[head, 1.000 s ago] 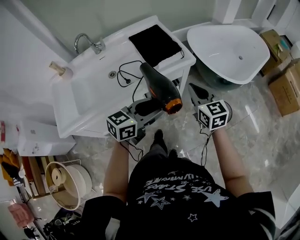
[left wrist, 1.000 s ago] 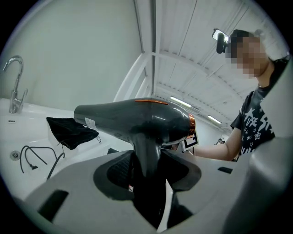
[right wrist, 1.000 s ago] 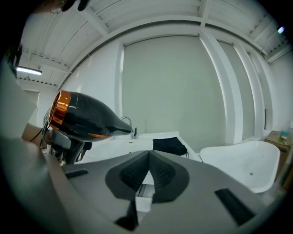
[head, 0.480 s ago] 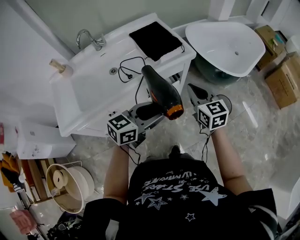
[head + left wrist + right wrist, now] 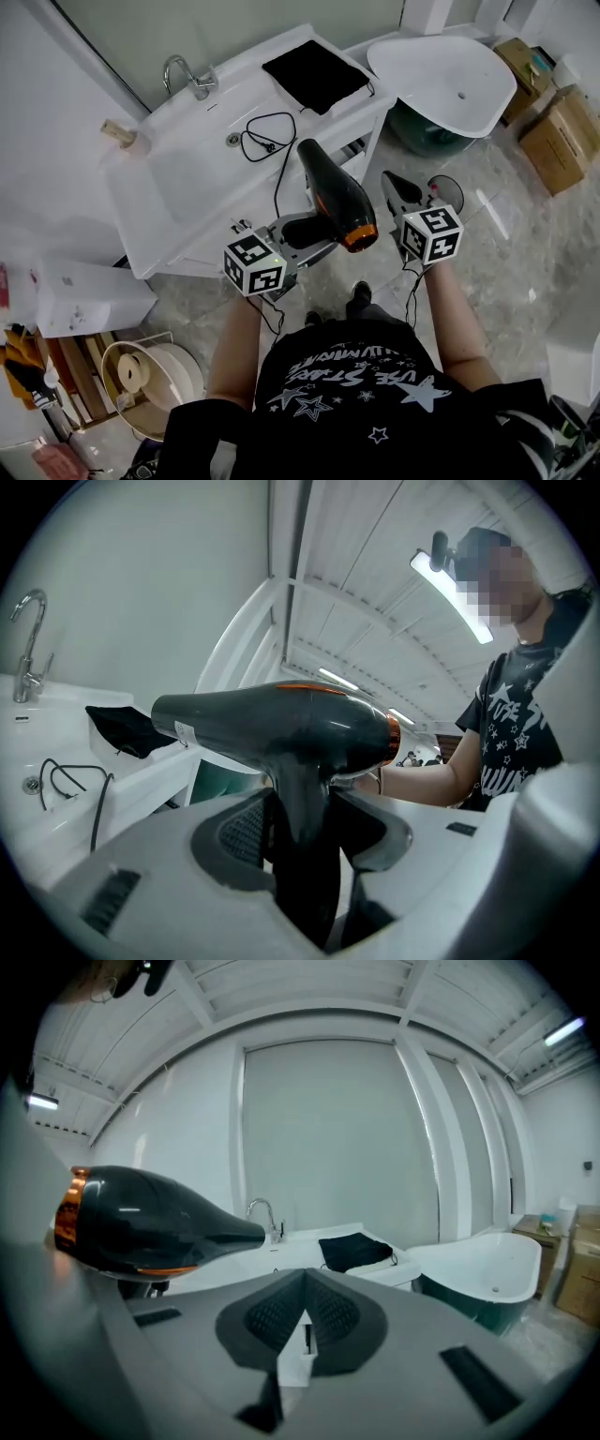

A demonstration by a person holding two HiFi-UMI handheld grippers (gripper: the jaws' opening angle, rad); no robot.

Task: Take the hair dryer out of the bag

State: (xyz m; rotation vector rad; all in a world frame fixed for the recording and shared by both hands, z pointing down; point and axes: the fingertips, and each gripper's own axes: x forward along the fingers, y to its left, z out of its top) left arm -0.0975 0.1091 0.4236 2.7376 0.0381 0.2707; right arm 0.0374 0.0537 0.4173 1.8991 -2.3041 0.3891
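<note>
My left gripper (image 5: 302, 232) is clamped on the handle of the dark grey plastic hair dryer with the orange ring (image 5: 336, 190). It holds the dryer in the air in front of the white washbasin counter (image 5: 178, 178), clear of the flat black fabric bag (image 5: 314, 73) lying at the counter's far end, so I judge the taking-out done. The dryer's black cord (image 5: 267, 139) trails back onto the counter, a reason to hold the dryer close, while my right gripper (image 5: 396, 186) hangs just beside it, jaws together on nothing.

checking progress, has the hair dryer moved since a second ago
Yes. The hair dryer has drawn back from the sink counter, toward the person.
</note>
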